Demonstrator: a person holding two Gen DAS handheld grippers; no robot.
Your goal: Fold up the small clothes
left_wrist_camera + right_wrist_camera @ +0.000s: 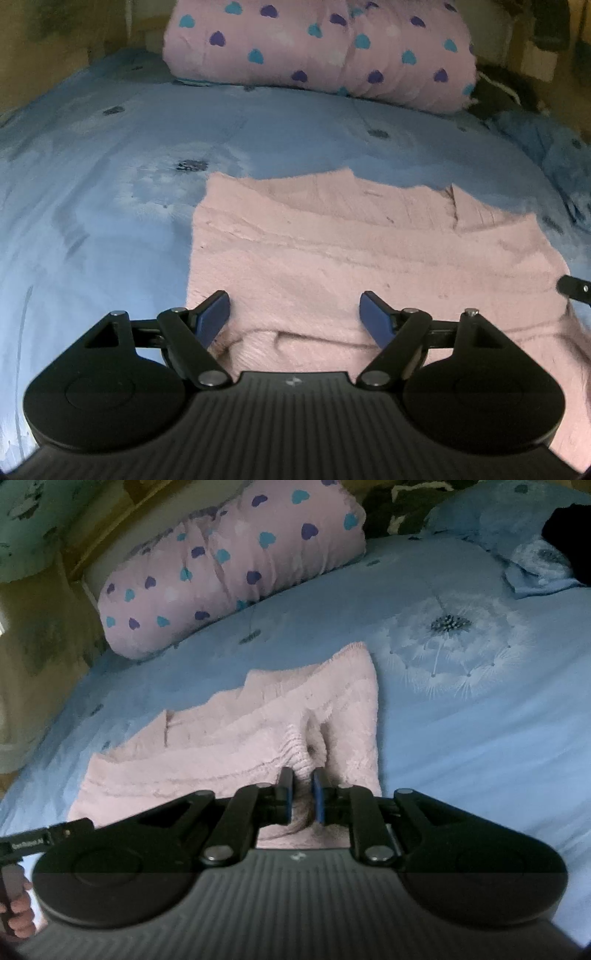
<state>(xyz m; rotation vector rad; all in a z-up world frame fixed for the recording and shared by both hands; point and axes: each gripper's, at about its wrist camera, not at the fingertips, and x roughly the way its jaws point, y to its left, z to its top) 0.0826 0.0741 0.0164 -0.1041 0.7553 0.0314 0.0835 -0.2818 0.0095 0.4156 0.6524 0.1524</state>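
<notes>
Left wrist view: left gripper (294,314), jaws wide, nothing between them, above the near edge of the pink fuzzy garment (332,243) lying on the blue bedsheet (92,184); heart-print pillow (317,48) behind.

Right wrist view: right gripper (302,794) pinches a garment fold; its body hides the near hem. A hand (18,912) is cut off at left.

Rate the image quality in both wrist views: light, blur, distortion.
Left wrist view: dim, soft light; bedspread smeary, pink garment soft, fisheye bends the bed's far edge. Right wrist view: sharper, dandelion print crisp, edges curved and dark, a darker band crosses the right gripper body.
</notes>
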